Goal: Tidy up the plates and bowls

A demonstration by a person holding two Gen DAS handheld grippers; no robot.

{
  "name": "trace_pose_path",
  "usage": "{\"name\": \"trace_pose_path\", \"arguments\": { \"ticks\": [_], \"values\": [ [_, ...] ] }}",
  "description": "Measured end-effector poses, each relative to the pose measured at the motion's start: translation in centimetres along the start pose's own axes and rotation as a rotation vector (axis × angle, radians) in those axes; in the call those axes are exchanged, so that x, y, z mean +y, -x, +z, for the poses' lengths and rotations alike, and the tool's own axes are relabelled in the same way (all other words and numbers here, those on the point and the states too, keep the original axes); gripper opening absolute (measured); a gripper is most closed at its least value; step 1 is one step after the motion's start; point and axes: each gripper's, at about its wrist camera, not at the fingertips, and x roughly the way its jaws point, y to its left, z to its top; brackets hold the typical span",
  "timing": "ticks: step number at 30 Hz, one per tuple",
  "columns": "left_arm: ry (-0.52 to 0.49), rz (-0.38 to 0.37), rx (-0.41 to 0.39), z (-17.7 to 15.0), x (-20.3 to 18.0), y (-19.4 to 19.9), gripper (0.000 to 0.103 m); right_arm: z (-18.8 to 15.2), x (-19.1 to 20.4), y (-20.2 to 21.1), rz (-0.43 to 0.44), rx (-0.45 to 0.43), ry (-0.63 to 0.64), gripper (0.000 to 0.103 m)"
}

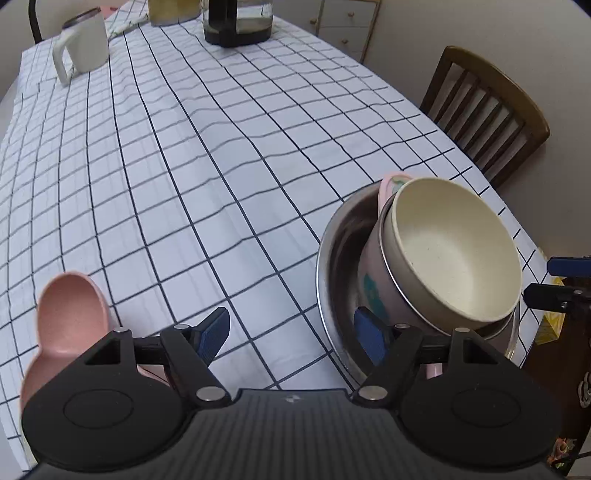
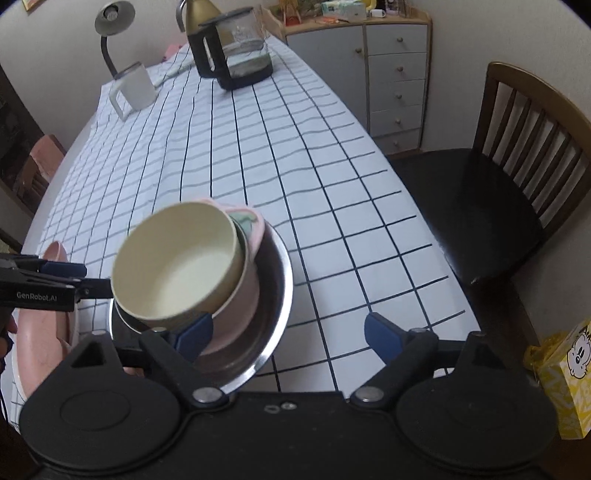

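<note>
- Left wrist view: my left gripper (image 1: 291, 338) is spread wide and holds nothing. One steel basin (image 1: 334, 266) carries one pink bowl (image 1: 373, 280) and one cream bowl (image 1: 454, 251), tilted. One pink plate (image 1: 70, 314) lies beside it.
- Right wrist view: my right gripper (image 2: 288, 336) is also spread, empty. Only here I see one lamp (image 2: 112, 22).

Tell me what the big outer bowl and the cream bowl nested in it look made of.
Big outer bowl: likely stainless steel, shiny, mirror-like reflections on its rim and wall. Cream bowl: probably matte plastic or a fibre composite, dull and faintly speckled, with no glare.
</note>
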Motion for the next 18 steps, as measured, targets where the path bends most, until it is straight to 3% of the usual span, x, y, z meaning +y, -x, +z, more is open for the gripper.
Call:
{"name": "trace_pose_path", "arguments": {
  "ticks": [5,8,12,18],
  "values": [
    [0.018,0.006,0.029,0.1,-0.2,-1.2,0.072,-0.3,-0.3,-1.8,0.009,0.036,-0.009,0.076],
    [0.046,-0.014,0.051,0.2,0.0,-1.9,0.062,-0.2,-0.4,-2.6,0.019,0.055,-0.017,0.07],
    [0.087,-0.042,0.077,0.5,0.3,-2.4,0.048,0.0,-0.2,-3.6,0.03,0.079,-0.019,0.051],
    [0.119,-0.072,0.1,1.0,0.1,-3.0,0.027,0.4,-0.1,-4.5,0.051,0.113,-0.045,0.033]
  ]
}}
